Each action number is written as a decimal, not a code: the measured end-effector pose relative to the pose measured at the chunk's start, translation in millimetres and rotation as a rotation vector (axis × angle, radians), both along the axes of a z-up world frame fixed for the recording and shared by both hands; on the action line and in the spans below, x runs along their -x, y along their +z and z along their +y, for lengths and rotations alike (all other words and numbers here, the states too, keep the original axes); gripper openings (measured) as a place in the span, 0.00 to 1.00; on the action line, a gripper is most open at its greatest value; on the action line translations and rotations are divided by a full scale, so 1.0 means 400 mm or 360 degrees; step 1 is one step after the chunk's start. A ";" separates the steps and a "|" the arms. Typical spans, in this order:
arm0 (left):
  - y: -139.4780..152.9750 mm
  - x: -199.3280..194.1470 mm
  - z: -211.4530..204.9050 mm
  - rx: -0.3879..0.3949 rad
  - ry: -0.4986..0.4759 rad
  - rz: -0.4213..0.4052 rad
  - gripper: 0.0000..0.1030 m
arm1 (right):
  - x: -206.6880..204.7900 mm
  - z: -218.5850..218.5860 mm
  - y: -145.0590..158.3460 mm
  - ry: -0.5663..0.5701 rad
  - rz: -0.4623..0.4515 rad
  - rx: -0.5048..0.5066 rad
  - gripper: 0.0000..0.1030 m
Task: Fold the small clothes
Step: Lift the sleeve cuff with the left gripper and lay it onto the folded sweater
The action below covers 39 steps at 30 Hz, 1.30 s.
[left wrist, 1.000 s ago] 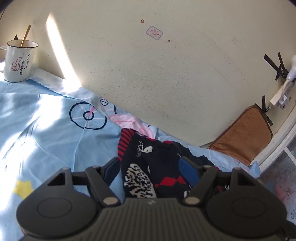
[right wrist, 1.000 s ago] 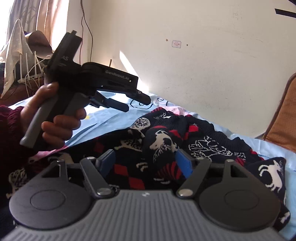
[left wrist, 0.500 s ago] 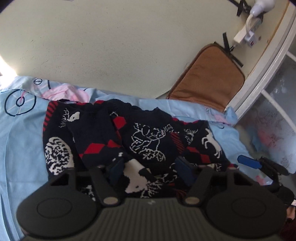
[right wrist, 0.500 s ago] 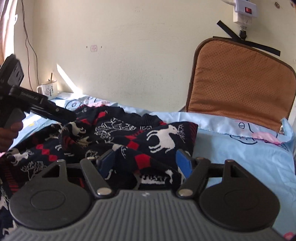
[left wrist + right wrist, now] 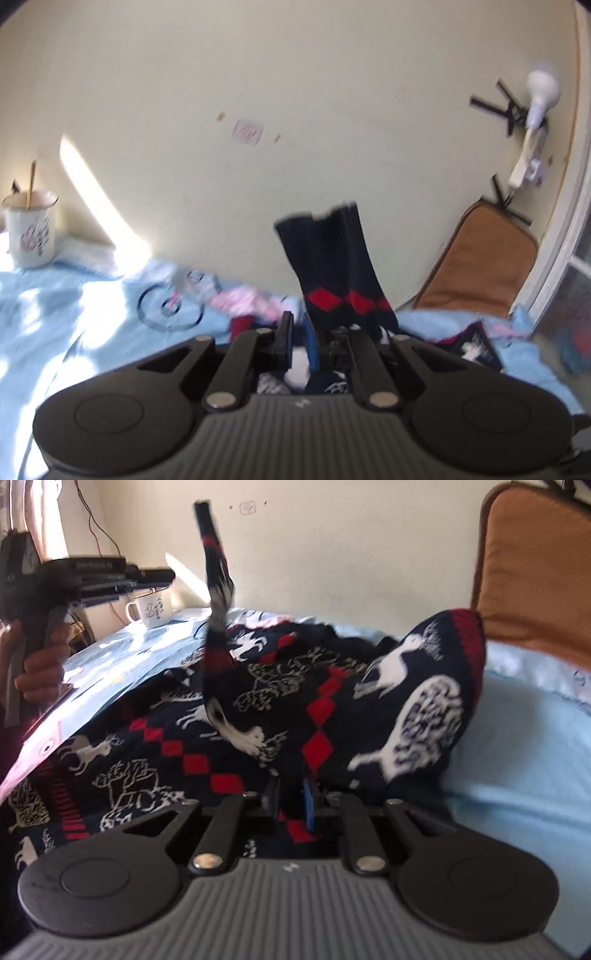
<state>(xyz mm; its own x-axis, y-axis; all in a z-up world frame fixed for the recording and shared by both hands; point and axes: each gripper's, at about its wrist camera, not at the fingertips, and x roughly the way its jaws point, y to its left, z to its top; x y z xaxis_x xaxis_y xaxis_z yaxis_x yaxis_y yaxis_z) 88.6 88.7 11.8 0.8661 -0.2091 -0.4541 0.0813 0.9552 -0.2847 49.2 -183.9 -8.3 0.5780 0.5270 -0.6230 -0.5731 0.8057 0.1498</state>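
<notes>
With both sets of jaws having just closed, the left gripper [image 5: 298, 341] and right gripper [image 5: 291, 805] pinch the navy, red-diamond, reindeer-patterned knitted sweater [image 5: 295, 686] on the light-blue bedsheet [image 5: 517, 746], its sleeve now lifted toward 12 o'clock, indicating fold start.

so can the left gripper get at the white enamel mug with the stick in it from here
Probably not right now: the left gripper is shut on the navy patterned sweater. The mug stands apart on open blue sheet.

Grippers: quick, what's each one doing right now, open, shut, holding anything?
Left gripper: jaws just closed, shut on the sweater, sleeve sticking up.
Right gripper: jaws just closed, shut on the sweater.
</notes>
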 end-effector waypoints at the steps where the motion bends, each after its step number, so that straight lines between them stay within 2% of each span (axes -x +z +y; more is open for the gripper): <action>1: -0.023 0.001 0.012 -0.0003 0.0014 0.0064 0.13 | 0.003 -0.006 0.008 0.0004 0.0000 -0.0027 0.24; 2: -0.046 0.003 0.034 0.0014 0.0042 0.0135 0.16 | 0.004 -0.016 0.022 0.0002 -0.0010 -0.0069 0.25; 4: -0.061 0.004 0.069 0.0094 0.0098 0.0182 0.32 | -0.002 -0.049 0.065 -0.0036 -0.0043 -0.0210 0.27; 7: -0.053 -0.002 0.104 0.0250 0.0091 0.0184 0.40 | -0.040 -0.071 0.123 -0.0119 -0.0022 -0.0397 0.29; 11: -0.047 -0.009 0.097 0.0333 0.0012 0.0219 0.46 | -0.124 -0.013 0.133 -0.0104 0.0105 -0.0546 0.29; 12: -0.043 -0.009 0.091 0.0357 -0.0009 0.0233 0.46 | -0.153 0.016 0.119 -0.0091 0.0159 -0.0556 0.29; 14: -0.040 -0.005 0.097 0.0412 -0.0037 0.0247 0.53 | -0.191 0.079 0.095 -0.0092 0.0208 -0.0496 0.31; 16: -0.044 -0.008 0.105 0.0460 -0.0048 0.0272 0.72 | -0.219 0.132 0.070 -0.0070 0.0270 -0.0476 0.31; 17: -0.050 -0.009 0.111 0.0483 -0.0050 0.0275 0.76 | -0.227 0.156 0.059 -0.0054 0.0310 -0.0488 0.31; 19: -0.068 -0.018 0.121 0.0511 -0.0041 0.0301 0.88 | -0.218 0.211 0.047 0.0072 0.0344 -0.0517 0.36; 21: -0.101 -0.038 0.135 0.0567 -0.0026 0.0376 0.96 | -0.181 0.271 0.050 0.0295 0.0335 -0.0520 0.38; 22: -0.120 -0.050 0.141 0.0607 -0.0026 0.0428 0.96 | -0.169 0.292 0.050 0.0399 0.0371 -0.0519 0.40; 23: -0.127 -0.053 0.147 0.0638 -0.0033 0.0408 0.97 | -0.157 0.306 0.051 0.0473 0.0390 -0.0503 0.40; 24: -0.128 -0.056 0.151 0.0653 -0.0033 0.0421 0.96 | -0.144 0.310 0.056 0.0502 0.0368 -0.0461 0.40; 26: -0.127 -0.064 0.154 0.0665 -0.0025 0.0432 0.87 | -0.138 0.276 0.083 0.0447 0.0271 -0.0418 0.40; 28: -0.133 -0.077 0.152 0.0672 -0.0029 0.0461 0.71 | -0.152 0.200 0.112 0.0326 0.0208 -0.0471 0.40; 29: -0.134 -0.081 0.151 0.0673 -0.0024 0.0464 0.63 | -0.163 0.143 0.130 0.0196 0.0137 -0.0475 0.40; 30: -0.138 -0.088 0.148 0.0673 -0.0042 0.0486 0.38 | -0.172 0.092 0.147 0.0074 0.0073 -0.0454 0.42; 31: -0.145 -0.094 0.143 0.0673 -0.0062 0.0509 0.20 | -0.181 0.053 0.159 -0.0023 0.0025 -0.0428 0.45; 32: -0.152 -0.096 0.139 0.0679 -0.0066 0.0519 0.19 | -0.194 -0.006 0.176 -0.0175 -0.0043 -0.0369 0.47; 34: -0.154 -0.089 0.133 0.0653 -0.0050 0.0489 0.15 | -0.217 -0.093 0.189 -0.0404 -0.0110 -0.0280 0.62; 36: -0.147 -0.080 0.131 0.0635 -0.0040 0.0453 0.12 | -0.246 -0.158 0.174 -0.0564 -0.0069 -0.0237 0.70; 37: -0.144 -0.074 0.133 0.0632 -0.0030 0.0435 0.11 | -0.262 -0.184 0.152 -0.0607 -0.0007 -0.0223 0.66; 38: -0.140 -0.065 0.139 0.0636 -0.0014 0.0413 0.11 | -0.278 -0.196 0.116 -0.0624 0.0066 -0.0214 0.55; 39: -0.135 -0.052 0.151 0.0638 0.0013 0.0383 0.11 | -0.283 -0.195 0.094 -0.0606 0.0102 -0.0222 0.18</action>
<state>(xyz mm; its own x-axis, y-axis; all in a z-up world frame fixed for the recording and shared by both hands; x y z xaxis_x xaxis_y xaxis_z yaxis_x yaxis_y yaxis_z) 109.5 149.0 -42.0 0.7484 -0.4028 -0.5269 -0.0391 0.7662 -0.6414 162.4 -262.0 29.4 0.7104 0.3648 -0.6018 -0.2238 0.9279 0.2983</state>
